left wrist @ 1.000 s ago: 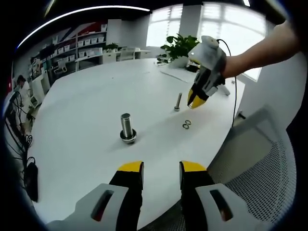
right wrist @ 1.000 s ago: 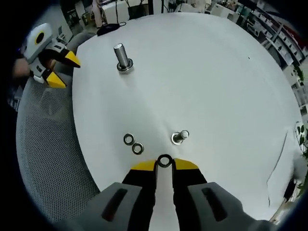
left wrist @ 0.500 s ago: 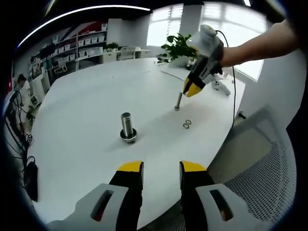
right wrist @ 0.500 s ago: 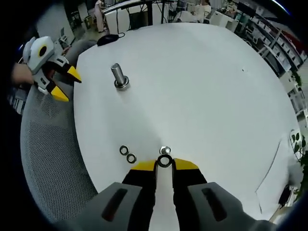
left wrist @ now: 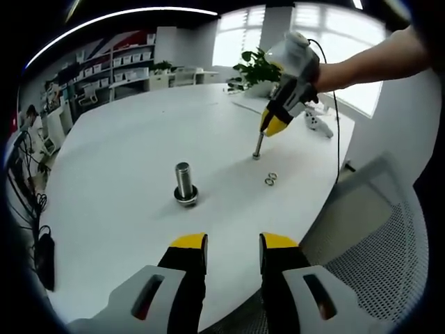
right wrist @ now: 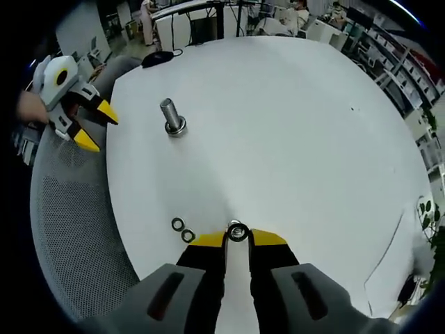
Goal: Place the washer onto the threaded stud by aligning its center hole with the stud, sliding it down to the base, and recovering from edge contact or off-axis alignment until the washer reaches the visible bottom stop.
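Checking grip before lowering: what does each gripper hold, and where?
The right gripper pinches a washer by its rim between its fingertips. The left gripper holds nothing.

The table (right wrist: 292, 125) is smooth, matt white. The studs (left wrist: 183, 182) and washers (right wrist: 182, 230) are bare shiny metal. The chair (right wrist: 76, 229) is grey woven mesh. Gripper tips (left wrist: 233, 242) look like glossy yellow plastic.

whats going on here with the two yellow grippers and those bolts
A person is fitting a small metal washer onto the slim upright threaded stud on the white round table. The right gripper pinches the washer right at the stud's top. The left gripper hangs open, holding nothing. Two spare washers lie beside it; a thicker steel bolt stands apart.
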